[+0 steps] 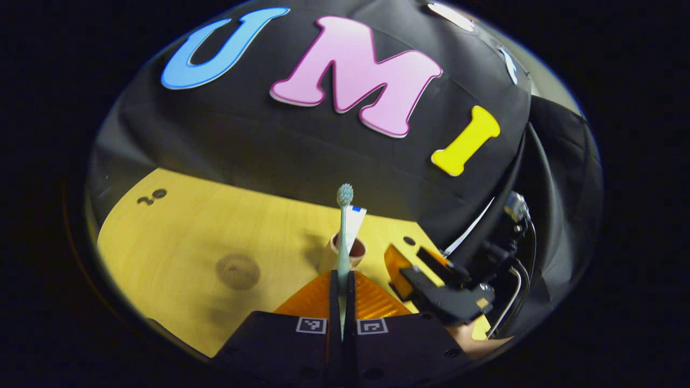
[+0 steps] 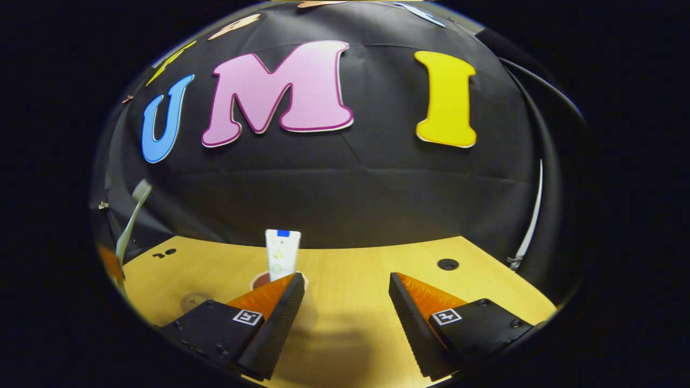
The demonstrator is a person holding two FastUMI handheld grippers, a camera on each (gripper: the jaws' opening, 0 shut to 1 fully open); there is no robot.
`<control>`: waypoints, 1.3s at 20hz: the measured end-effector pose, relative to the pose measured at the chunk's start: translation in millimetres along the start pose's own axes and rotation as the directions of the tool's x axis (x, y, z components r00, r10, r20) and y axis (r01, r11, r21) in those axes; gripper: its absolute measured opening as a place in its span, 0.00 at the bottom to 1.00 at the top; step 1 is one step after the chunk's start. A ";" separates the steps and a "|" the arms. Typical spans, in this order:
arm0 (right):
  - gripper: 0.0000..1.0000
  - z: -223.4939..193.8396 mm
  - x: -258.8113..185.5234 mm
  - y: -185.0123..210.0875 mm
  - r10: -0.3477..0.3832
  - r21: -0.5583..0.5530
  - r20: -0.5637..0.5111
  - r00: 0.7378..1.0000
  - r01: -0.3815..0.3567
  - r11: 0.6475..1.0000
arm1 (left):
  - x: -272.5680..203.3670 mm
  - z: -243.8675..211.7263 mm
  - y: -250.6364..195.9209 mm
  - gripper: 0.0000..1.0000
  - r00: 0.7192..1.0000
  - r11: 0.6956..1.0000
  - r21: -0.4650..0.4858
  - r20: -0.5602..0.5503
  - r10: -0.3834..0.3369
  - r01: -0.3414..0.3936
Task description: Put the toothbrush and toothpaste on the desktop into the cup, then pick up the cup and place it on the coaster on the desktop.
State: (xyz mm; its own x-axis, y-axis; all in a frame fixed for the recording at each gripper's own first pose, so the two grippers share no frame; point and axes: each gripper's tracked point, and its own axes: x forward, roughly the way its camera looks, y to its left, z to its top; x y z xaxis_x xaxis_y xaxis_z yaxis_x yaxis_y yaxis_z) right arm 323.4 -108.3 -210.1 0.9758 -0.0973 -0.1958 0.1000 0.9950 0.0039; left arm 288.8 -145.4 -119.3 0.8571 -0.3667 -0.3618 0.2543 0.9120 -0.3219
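My left gripper (image 1: 342,302) clenches the pale-green toothbrush (image 1: 343,237) upright, bristles up, near the brown cup (image 1: 349,253); the white toothpaste tube (image 2: 282,253) stands inside; my right gripper (image 2: 347,302) is released.

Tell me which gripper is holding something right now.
The left gripper, shut on the toothbrush above the cup; the right gripper is open.

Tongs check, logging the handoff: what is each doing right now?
Left tongs: closed on the pale green plastic toothbrush, held upright.
Right tongs: open, holding nothing.
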 end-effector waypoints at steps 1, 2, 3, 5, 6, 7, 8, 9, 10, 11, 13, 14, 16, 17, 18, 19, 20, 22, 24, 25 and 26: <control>0.97 -6.2 -7.0 -13.6 -0.016 -0.016 -0.026 1.000 0.015 1.000 | 12.1 15.1 -7.7 0.06 0.999 1.000 0.012 0.039 -0.019 0.019; 0.97 -10.9 -14.7 -23.0 -0.022 -0.021 -0.051 0.998 0.021 1.000 | 21.8 28.7 -14.7 0.06 0.996 0.999 0.032 0.076 -0.039 0.036; 0.98 -15.7 -21.6 -30.6 -0.024 -0.017 -0.074 0.997 0.023 1.000 | 33.6 42.6 -20.0 0.06 0.992 0.997 0.064 0.117 -0.053 0.046; 0.98 -23.7 -31.3 -39.7 -0.025 -0.016 -0.108 0.994 0.023 1.000 | 55.4 65.9 -31.9 0.06 0.975 0.989 0.131 0.203 -0.090 0.064; 0.98 -28.1 -35.6 -41.0 -0.022 -0.039 -0.128 0.992 0.017 0.999 | 69.4 74.0 -37.3 0.06 0.964 0.986 0.152 0.241 -0.110 0.075; 0.97 -32.0 -40.1 -39.6 -0.002 -0.070 -0.146 0.989 -0.008 0.997 | 82.8 77.0 -42.2 0.06 0.956 0.983 0.164 0.265 -0.125 0.083; 0.97 -32.8 -44.4 -37.9 0.010 -0.095 -0.157 0.987 -0.025 0.995 | 95.7 75.8 -46.6 0.06 0.952 0.981 0.173 0.275 -0.137 0.091; 0.97 -30.9 -48.7 -36.6 0.023 -0.100 -0.160 0.987 -0.039 0.994 | 108.6 73.3 -46.3 0.06 0.950 0.979 0.184 0.280 -0.142 0.092; 0.97 -28.6 -52.4 -35.0 0.032 -0.094 -0.161 0.986 -0.048 0.994 | 120.0 70.1 -46.9 0.06 0.949 0.976 0.198 0.283 -0.143 0.088; 0.97 -28.0 -57.0 -34.3 0.039 -0.086 -0.166 0.985 -0.054 0.995 | 131.2 67.3 -46.9 0.06 0.948 0.974 0.213 0.287 -0.139 0.078; 0.97 -29.0 -66.0 -33.0 0.047 -0.085 -0.175 0.984 -0.063 0.994 | 148.3 60.6 -41.1 0.06 0.943 0.968 0.244 0.306 -0.129 0.054; 0.97 -29.1 -70.5 -32.8 0.052 -0.083 -0.178 0.983 -0.068 0.994 | 155.5 56.1 -38.3 0.06 0.943 0.965 0.256 0.308 -0.127 0.046; 0.97 -32.1 -76.6 -35.7 0.054 -0.083 -0.191 0.980 -0.070 0.994 | 163.3 43.6 -30.6 0.06 0.946 0.962 0.270 0.298 -0.125 0.042; 0.97 -34.1 -79.0 -36.9 0.054 -0.076 -0.196 0.979 -0.070 0.995 | 165.7 38.7 -26.4 0.06 0.947 0.961 0.274 0.297 -0.119 0.035; 0.97 -34.5 -81.4 -38.8 0.053 -0.066 -0.199 0.978 -0.067 0.996 | 166.0 36.6 -22.7 0.06 0.947 0.961 0.276 0.302 -0.111 0.024; 0.97 -35.9 -82.5 -40.2 0.050 -0.056 -0.203 0.978 -0.063 0.996 | 168.2 33.8 -21.5 0.06 0.948 0.961 0.274 0.299 -0.111 0.026; 0.97 -37.0 -81.4 -41.2 0.048 -0.053 -0.205 0.978 -0.060 0.997 | 168.0 31.3 -20.4 0.08 0.947 0.962 0.272 0.301 -0.111 0.026; 0.97 -40.9 -80.2 -42.7 0.041 -0.061 -0.215 0.976 -0.055 0.997 | 170.6 22.9 -14.8 0.09 0.952 0.962 0.274 0.289 -0.097 0.014; 0.97 -42.2 -80.5 -42.0 0.045 -0.055 -0.220 0.974 -0.058 0.997 | 173.9 18.4 -12.8 0.09 0.955 0.962 0.271 0.283 -0.093 0.013; 0.98 -40.8 -80.6 -41.8 0.046 -0.051 -0.217 0.975 -0.058 0.997 | 174.3 15.7 -12.0 0.10 0.955 0.962 0.271 0.281 -0.090 0.011; 0.97 -39.6 -80.2 -41.7 0.046 -0.049 -0.213 0.976 -0.057 0.997 | 173.7 13.9 -10.1 0.13 0.956 0.962 0.272 0.280 -0.081 0.002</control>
State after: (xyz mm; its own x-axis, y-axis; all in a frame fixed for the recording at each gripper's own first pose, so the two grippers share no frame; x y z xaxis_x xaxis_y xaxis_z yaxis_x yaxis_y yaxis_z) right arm 233.2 -141.1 -233.5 0.9155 -0.0447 -0.3999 0.0344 0.9989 -0.0327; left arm 441.4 -215.7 -166.7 0.9249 -0.3729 -0.0748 0.3679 0.9270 -0.0723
